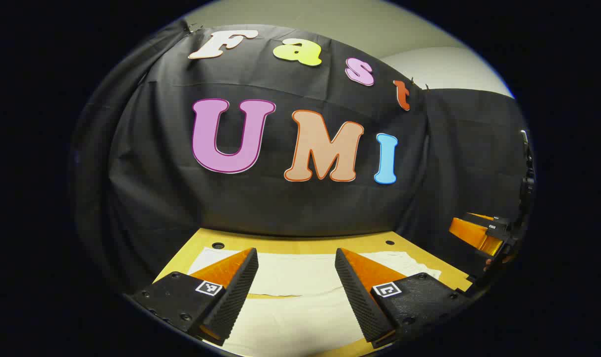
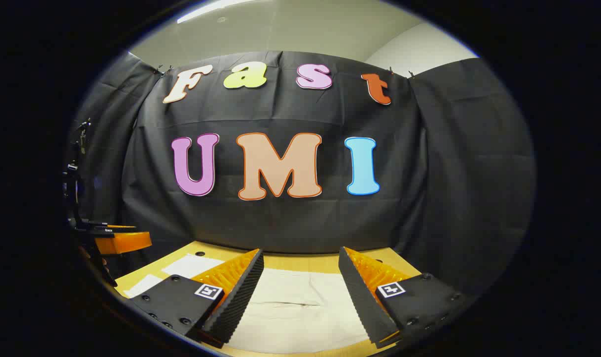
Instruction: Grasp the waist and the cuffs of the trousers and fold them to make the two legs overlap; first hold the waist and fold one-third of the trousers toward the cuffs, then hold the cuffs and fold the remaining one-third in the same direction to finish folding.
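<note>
In the left gripper view, the left gripper (image 1: 296,265) hangs above the table with its two fingers spread wide apart and nothing between them; one ribbed finger (image 1: 233,292) angles in from the lower left and the other from the lower right, each carrying a small square black-and-white marker on its dark base. Through the gap between them lie the pale cream fabric trousers (image 1: 300,297), spread flat on the yellow-tan wooden table (image 1: 305,245), with a horizontal edge of cloth running across just behind the fingertips and a crinkled hem toward the right. Two small dark round holes sit in the tabletop near its far edge. At the right margin of this view the other gripper shows, raised above the table's side. In the right gripper view, the right gripper (image 2: 301,260) is likewise released, fingers (image 2: 241,297) parted widely and gripping nothing, poised over the same cream trousers (image 2: 300,312), whose cloth lies flat and faintly creased between the fingers. To the left of them a separate strip of the pale cloth lies on the table (image 2: 300,262). Behind the table hangs the black cloth booth wall (image 2: 454,173).
</note>
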A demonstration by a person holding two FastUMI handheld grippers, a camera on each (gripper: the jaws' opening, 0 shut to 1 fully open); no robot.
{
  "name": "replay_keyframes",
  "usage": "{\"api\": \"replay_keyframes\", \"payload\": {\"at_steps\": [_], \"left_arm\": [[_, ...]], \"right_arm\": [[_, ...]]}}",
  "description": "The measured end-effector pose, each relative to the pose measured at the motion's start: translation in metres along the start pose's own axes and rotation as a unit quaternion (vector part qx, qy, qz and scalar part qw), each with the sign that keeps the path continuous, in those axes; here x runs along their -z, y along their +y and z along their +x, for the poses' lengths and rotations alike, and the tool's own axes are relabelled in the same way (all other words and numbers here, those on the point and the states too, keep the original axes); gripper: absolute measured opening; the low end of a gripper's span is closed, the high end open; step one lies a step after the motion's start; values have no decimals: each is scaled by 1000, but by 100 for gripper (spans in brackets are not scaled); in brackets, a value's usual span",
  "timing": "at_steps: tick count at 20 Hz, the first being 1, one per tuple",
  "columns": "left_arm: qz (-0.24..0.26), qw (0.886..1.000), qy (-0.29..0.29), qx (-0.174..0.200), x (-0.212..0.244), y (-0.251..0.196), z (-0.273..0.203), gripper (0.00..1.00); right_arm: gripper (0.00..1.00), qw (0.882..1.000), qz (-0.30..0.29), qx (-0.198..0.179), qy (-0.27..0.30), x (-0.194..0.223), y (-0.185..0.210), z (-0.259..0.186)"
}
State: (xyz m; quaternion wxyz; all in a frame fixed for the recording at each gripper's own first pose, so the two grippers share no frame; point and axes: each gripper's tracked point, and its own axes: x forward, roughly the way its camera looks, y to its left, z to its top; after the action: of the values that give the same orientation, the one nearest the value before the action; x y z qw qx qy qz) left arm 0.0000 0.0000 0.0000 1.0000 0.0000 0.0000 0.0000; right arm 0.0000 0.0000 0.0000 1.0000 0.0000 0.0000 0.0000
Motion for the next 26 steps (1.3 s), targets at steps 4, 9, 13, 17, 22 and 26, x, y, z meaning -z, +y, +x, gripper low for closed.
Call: {"api": "replay_keyframes", "payload": {"at_steps": [4, 9, 13, 17, 22, 26], "left_arm": [[1, 1000, 2, -1, 0, -1, 5, 94], [-9, 1000, 1, -6, 2, -4, 9, 94], [-6, 1000, 2, -4, 3, -5, 9, 94], [-7, 1000, 13, -16, 14, 4, 9, 94], [2, 998, 58, -14, 53, 21, 7, 94], [15, 994, 107, 9, 92, 30, 3, 94]], "right_arm": [[98, 1000, -2, 1, 3, 2, -4, 3], [97, 1000, -5, 0, 0, -1, -9, 6], [97, 1000, -9, -2, -2, -4, -12, 8], [97, 1000, -13, -4, 3, 1, -12, 9], [97, 1000, -16, -4, 7, 7, -10, 10], [98, 1000, -13, -7, 13, 12, -4, 14]]}}
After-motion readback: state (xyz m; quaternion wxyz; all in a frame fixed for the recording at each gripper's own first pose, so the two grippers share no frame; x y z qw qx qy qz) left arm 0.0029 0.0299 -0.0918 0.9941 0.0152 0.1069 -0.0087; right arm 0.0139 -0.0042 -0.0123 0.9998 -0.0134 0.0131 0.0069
